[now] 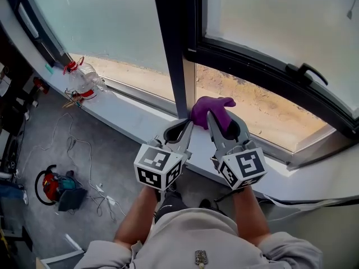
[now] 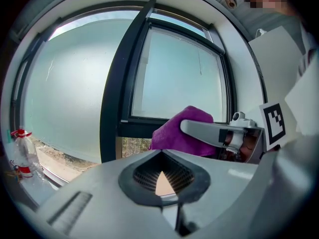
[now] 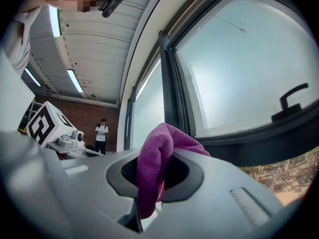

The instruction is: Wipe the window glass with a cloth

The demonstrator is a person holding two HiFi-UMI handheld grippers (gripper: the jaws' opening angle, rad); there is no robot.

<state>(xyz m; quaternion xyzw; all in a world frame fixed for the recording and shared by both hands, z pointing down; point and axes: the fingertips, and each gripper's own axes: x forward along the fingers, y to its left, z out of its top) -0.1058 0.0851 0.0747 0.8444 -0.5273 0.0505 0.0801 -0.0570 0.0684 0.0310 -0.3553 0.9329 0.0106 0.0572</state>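
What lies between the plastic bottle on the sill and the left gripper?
Nothing: in the head view, only bare white sill runs from the plastic bottle to the left gripper.

Two claws are counted, the left claw [image 1: 188,126] and the right claw [image 1: 225,120], and one purple cloth [image 1: 212,107]. Two window panes are seen, a left pane [image 1: 106,21] and a right pane [image 1: 280,21], with one black handle [image 1: 306,72]. One plastic bottle [image 1: 84,80] is counted too.

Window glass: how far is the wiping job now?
Done: the right gripper is shut on the purple cloth. In hand: the cloth is by the dark frame, apparently off the window glass. To do: all the wiping, it seems. The left gripper is shut and empty.
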